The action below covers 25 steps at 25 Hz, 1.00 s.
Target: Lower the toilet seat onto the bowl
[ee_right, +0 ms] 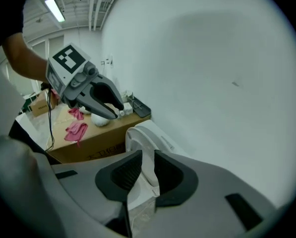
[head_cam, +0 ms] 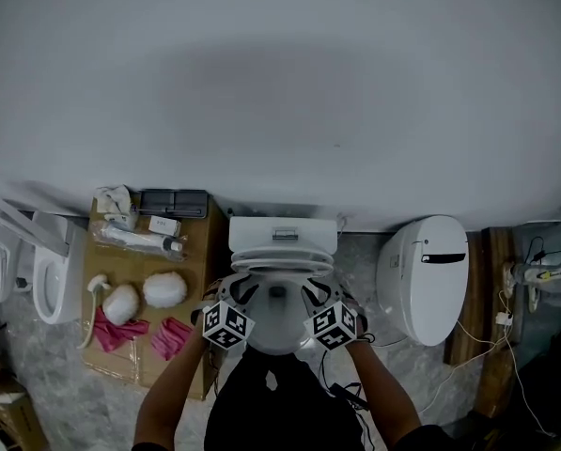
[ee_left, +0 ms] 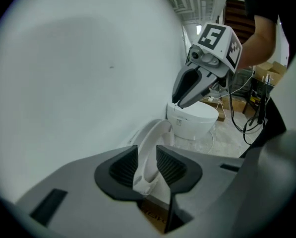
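The white oval plastic toilet seat [head_cam: 282, 263] stands raised at the back of the white ceramic bowl [head_cam: 278, 344], nearly upright and leaning a little toward the pale grey wall [head_cam: 280, 92]. Its hinge line runs left to right at the rear, so its free front edge points upward. To reach the bowl the ring must swing forward and down, toward the person. A gripper has been brought up to each side limb of the ring. The left gripper [head_cam: 238, 291] is at the left limb and the right gripper [head_cam: 316, 291] at the right, both about level and equally near, so neither hand has the advantage. In the left gripper view the jaws are spread wide and the seat's rim [ee_left: 155, 138] rises edge-on through the gap between the ribbed black pads [ee_left: 123, 165], with slack around it. In the right gripper view the jaws stand only narrowly parted and the rim [ee_right: 140, 135] fills most of that gap. They look parted rather than clamped, though I cannot tell whether a pad grazes the plastic. As I judge it, the seat is not yet gripped, and the pull will have to come toward the body, evenly from both sides. A brown cardboard box [head_cam: 197, 252] stands just left of the bowl, and a second white toilet with its lid closed [head_cam: 421, 275] just right.
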{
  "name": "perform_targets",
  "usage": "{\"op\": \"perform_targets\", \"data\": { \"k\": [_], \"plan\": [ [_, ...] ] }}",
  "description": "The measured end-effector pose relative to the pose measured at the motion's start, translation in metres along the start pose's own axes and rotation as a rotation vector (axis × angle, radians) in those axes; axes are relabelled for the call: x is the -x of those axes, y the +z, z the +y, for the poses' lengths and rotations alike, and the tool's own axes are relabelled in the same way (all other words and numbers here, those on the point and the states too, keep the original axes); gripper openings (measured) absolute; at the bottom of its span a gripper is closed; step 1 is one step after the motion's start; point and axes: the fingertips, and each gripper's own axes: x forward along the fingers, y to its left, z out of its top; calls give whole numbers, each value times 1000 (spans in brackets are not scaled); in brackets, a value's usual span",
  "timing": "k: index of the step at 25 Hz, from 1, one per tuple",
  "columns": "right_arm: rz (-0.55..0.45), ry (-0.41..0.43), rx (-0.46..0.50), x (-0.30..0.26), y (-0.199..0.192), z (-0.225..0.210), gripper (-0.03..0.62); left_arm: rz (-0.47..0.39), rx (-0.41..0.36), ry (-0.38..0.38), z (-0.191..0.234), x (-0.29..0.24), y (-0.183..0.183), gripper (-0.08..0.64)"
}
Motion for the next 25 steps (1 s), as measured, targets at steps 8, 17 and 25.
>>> {"op": "perform_targets", "data": {
  "k": [8, 17, 25],
  "plan": [
    [143, 6, 91, -64, -27, -29, 112, 90, -86, -51, 4, -43, -23, 123],
    [242, 50, 191, -102, -44, -41, 117, 119, -119, -88, 16, -71, -22, 123],
    [270, 66, 266, -106, -52, -30, 77, 110, -145, -95, 14, -79, -22, 124]
  ]
}}
